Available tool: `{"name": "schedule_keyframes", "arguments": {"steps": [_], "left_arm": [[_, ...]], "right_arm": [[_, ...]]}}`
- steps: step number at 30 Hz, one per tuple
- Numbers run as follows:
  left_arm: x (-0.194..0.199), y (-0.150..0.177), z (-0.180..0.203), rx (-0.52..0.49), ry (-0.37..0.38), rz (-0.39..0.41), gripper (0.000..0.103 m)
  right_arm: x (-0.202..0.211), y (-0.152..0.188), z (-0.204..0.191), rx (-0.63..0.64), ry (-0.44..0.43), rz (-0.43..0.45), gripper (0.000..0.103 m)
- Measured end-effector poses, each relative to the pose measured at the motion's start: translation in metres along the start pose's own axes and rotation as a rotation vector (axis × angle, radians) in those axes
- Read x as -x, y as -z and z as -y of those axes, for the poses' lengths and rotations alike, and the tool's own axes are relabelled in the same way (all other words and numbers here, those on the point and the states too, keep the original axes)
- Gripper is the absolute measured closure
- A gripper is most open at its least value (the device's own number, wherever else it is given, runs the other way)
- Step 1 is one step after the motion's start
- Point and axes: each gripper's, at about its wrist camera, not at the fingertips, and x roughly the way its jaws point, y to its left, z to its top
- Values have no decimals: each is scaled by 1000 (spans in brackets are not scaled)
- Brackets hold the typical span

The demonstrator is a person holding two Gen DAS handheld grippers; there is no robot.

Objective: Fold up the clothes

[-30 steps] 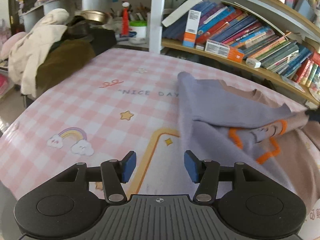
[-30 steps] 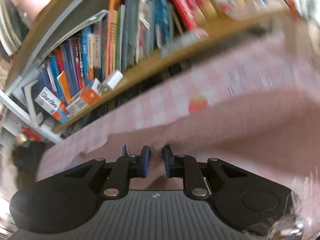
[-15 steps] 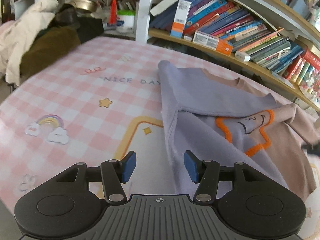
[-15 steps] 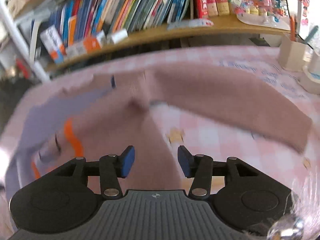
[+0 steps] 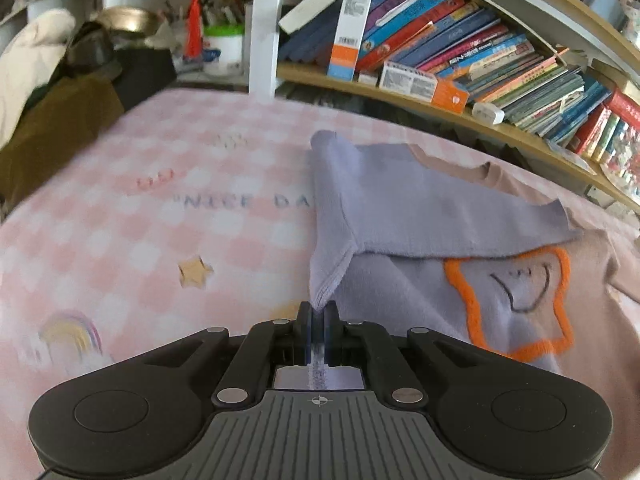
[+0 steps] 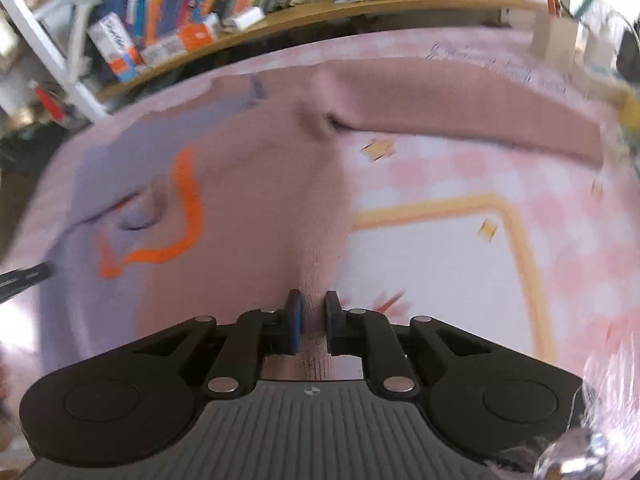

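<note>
A sweater (image 5: 420, 216), lilac on one half and dusty pink on the other, lies flat on the pink checked table cover (image 5: 140, 208). An orange star outline (image 5: 516, 300) with a smiling face marks its chest. The lilac sleeve is folded across the chest. My left gripper (image 5: 318, 330) is closing tight on the lilac hem corner, which is pinched between the pads. In the right wrist view the pink sleeve (image 6: 460, 100) stretches out to the right. My right gripper (image 6: 313, 322) is closing on the pink edge of the sweater (image 6: 248, 184), with the ribbed cloth between its pads.
A curved shelf of books (image 5: 460, 60) runs along the far side of the table. A heap of coats (image 5: 48, 92) lies at the far left. A wooden pen holder (image 6: 556, 40) stands at the table's far right corner.
My left gripper moved in on the sweater's near lilac edge and shut on it. My right gripper let go of pink cloth, swung across to the near pink edge and closed there.
</note>
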Motion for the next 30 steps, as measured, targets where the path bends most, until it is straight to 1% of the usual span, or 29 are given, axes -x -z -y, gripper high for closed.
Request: {"name": "schedule_keyframes", "arguments": {"steps": [2,4,5,7,8,11,14,19,22,25,26,30], "left_arm": [[-5,-6,-6,-14,4,-3,99],[-11,-8,-11,-26,7,-9,99],[-13,-8,-13,-33,11,-12,99],[-15,-8,-17,-46,20,-19,99],[-16,-8,-18,-56,27,-20,99],[-16,-4,-20,-72,50,-25,99],[-16,-1,-20,-77,64,-33,99],[-22,1,-15,-81,88,-47,99],[-27,1,-5,-99,116,-54,99],[-31,1,12,-146,155,-54,99],[-31,0,14,-151,157,-51,99],[-31,-5,4,-118,150,-36,99]], "right_arm": [[5,13,-11,-4,-15,-24,92],[2,27,-15,-23,0,-50,92],[0,32,-14,-54,13,-53,92],[-1,36,-10,-112,33,-34,93],[0,36,-10,-117,51,-15,93],[1,32,-13,-112,117,49,93],[-4,23,-14,-100,164,88,93],[-11,16,-14,-48,214,125,93],[-7,19,-5,-57,251,146,93],[0,22,5,-83,289,149,93],[2,23,7,-94,288,137,93],[8,31,-2,-88,232,106,93]]}}
